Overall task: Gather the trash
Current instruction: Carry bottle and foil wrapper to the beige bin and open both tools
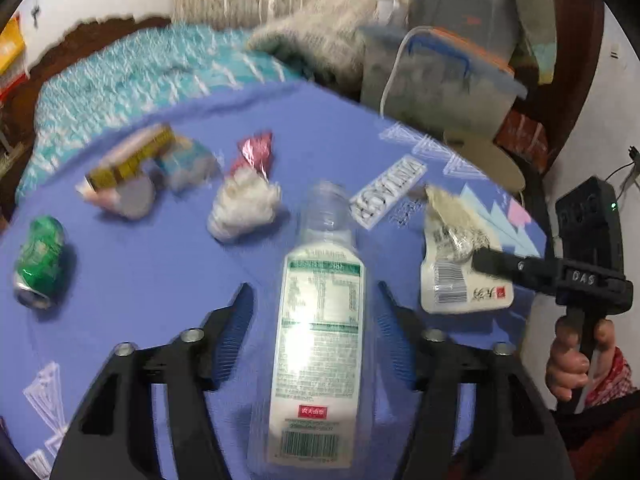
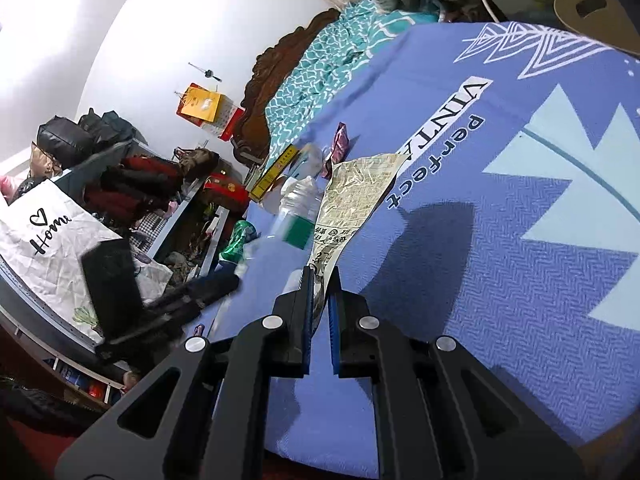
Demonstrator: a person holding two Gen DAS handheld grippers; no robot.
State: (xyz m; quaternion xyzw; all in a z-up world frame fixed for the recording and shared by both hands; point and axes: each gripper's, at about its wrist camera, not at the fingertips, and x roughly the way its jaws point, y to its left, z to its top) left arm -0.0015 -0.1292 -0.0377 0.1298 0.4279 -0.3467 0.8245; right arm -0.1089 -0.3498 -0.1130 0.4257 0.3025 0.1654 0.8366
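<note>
- Left wrist view: bottle point(image 1: 316, 336) lies lengthwise on the purple tabletop point(image 1: 160, 280), neck pointing away, between the spread fingers of the left claw point(image 1: 316, 304), whose pads stand clear of both its sides. To take it cleanly, the claw would best sink a little and close squarely across the labelled body, since clear plastic may slip or roll.
- Same view: the right claw point(image 1: 486, 258) pinches a crumpled wrapper point(image 1: 456, 264) at the tabletop's right side; a hand point(image 1: 572, 356) grips its handle.
- Other trash waits beyond: green can point(image 1: 38, 264) at left, a yellow box point(image 1: 128, 160), a white paper wad point(image 1: 244, 208), a pink foil wrapper point(image 1: 256, 152).
- Right wrist view: the right claw point(image 2: 322, 280) is pressed together on the wrapper's point(image 2: 356, 196) lower end; lifting gently should keep the thin film from tearing loose.
- Room: a teal bedspread point(image 2: 320, 68) lies behind the tabletop point(image 2: 520, 280), with a white wall point(image 2: 140, 40) and piled bags point(image 2: 80, 136) at left.
</note>
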